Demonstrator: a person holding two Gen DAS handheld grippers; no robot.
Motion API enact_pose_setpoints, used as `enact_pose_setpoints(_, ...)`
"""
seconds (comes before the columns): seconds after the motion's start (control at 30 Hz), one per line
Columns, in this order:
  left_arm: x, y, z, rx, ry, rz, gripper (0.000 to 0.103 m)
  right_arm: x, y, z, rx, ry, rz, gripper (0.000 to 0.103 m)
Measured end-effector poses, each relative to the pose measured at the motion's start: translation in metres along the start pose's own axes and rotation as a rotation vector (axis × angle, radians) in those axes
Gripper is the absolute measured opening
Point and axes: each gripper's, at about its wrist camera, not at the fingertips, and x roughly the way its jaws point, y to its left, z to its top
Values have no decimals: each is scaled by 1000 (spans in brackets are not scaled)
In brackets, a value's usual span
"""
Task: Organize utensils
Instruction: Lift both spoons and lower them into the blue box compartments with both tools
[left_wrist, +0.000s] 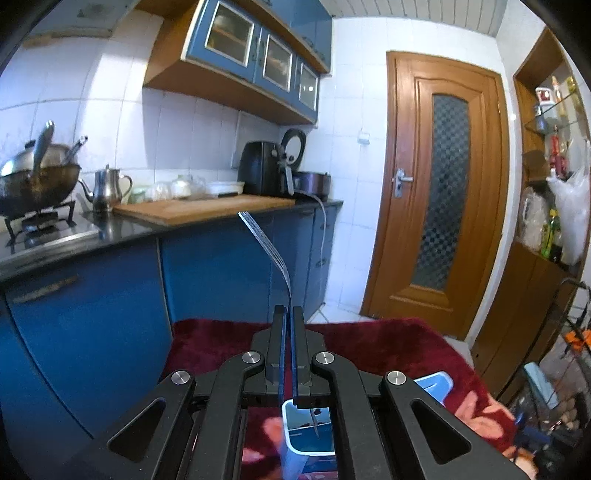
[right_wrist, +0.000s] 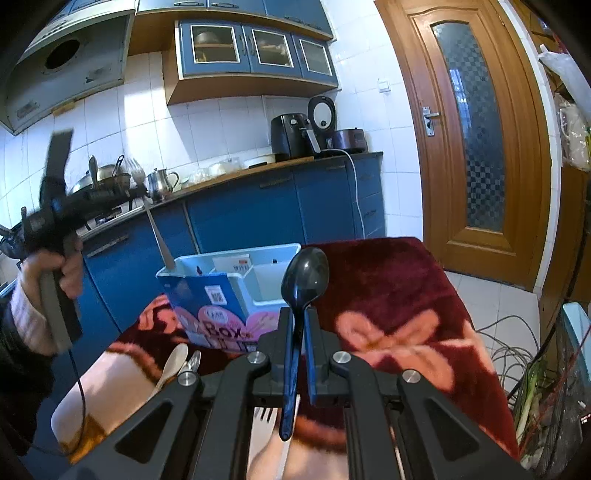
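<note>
My left gripper (left_wrist: 289, 310) is shut on a metal fork (left_wrist: 266, 251), tines up, its handle tip hanging over the blue-and-white organizer box (left_wrist: 308, 452) below. In the right wrist view that left gripper (right_wrist: 142, 192) holds the fork (right_wrist: 157, 232) with its handle tip in the left compartment of the box (right_wrist: 229, 291). My right gripper (right_wrist: 299, 314) is shut on a black spoon (right_wrist: 304, 280), bowl up, just in front of the box. A wooden spoon (right_wrist: 173, 363), a metal utensil (right_wrist: 194, 362) and a white fork (right_wrist: 267, 417) lie on the blanket.
The box stands on a dark red floral blanket (right_wrist: 388, 295). Blue kitchen cabinets (right_wrist: 240, 214) and a counter with a kettle (right_wrist: 160, 182), wok and air fryer (right_wrist: 290, 134) lie behind. A wooden door (right_wrist: 476, 129) is at the right, with cables (right_wrist: 513, 354) on the floor.
</note>
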Motion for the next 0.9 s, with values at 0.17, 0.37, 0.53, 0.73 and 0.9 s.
enact_pose_setpoints(0.17, 24, 3, -19, -3, 70, -5, 1, 16, 9, 21, -47, -33, 13, 8)
enact_pose_setpoints(0.37, 30, -3, -40, 29, 97, -8, 1, 56, 13, 49, -54, -103, 59, 8)
enact_pose_setpoints(0.53, 32, -2, -47, 0, 119, -15, 1, 92, 15, 58, -49, -137, 82, 8)
enact_pose_setpoints(0.73, 40, 2, -55, -30, 148, -21, 1, 117, 28, 53, -122, -194, 76, 8)
enact_pose_setpoints(0.9, 46, -1, -64, -31, 172, -19, 1, 129, 30, 48, -163, -182, 62, 8)
